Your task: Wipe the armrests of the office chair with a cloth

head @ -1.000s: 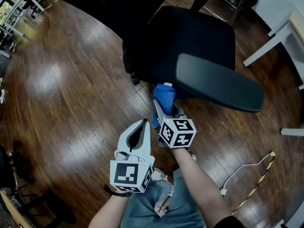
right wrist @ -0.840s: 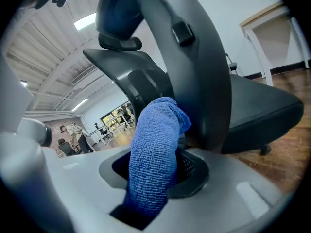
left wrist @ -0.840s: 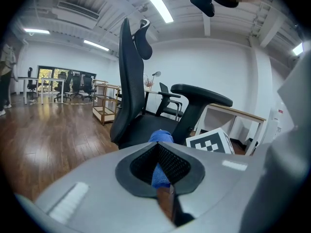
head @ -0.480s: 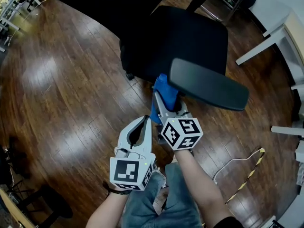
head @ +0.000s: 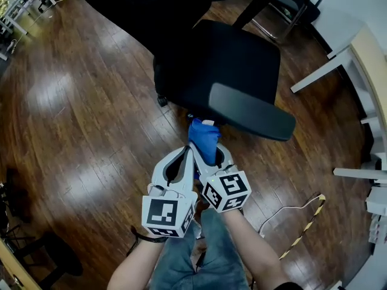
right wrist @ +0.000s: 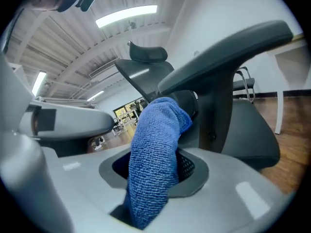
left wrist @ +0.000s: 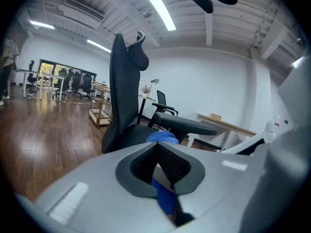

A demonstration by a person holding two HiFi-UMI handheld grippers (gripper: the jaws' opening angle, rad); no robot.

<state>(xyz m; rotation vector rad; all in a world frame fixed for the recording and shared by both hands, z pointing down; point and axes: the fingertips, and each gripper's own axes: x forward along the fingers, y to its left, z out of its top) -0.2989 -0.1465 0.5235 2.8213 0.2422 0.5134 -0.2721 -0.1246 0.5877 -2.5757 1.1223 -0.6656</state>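
The right claw (right wrist: 156,176) was clamped on a blue cloth (right wrist: 158,130), its jaws parted only by the thickness of the fabric. The cloth rose out of the pads in a thick fold that bent over at the top. From the head view, this claw (head: 209,148) pointed up at the chair with the cloth (head: 204,135) sticking out ahead of it. The cloth's top lay right at the near end of the grey armrest (head: 249,112). In the right gripper view the fold stood beside the armrest post (right wrist: 214,110) and beneath the pad (right wrist: 228,45); whether it touched either one I could not tell.

The left claw (left wrist: 157,147) had its jaws drawn together and held nothing. In the head view it (head: 185,152) lay just beside the right claw, on its left, their bodies almost touching. The left gripper view showed the cloth (left wrist: 162,136) just past its tips.

Beyond them stood the black office chair, with its seat (head: 224,56) behind the armrest and its tall backrest (head: 139,2) towards the far edge of the view. The chair stood on a glossy wooden floor (head: 78,113). A thin white cable (head: 290,210) lay on the floor to the right, and the white legs of a desk (head: 320,71) stood further right.
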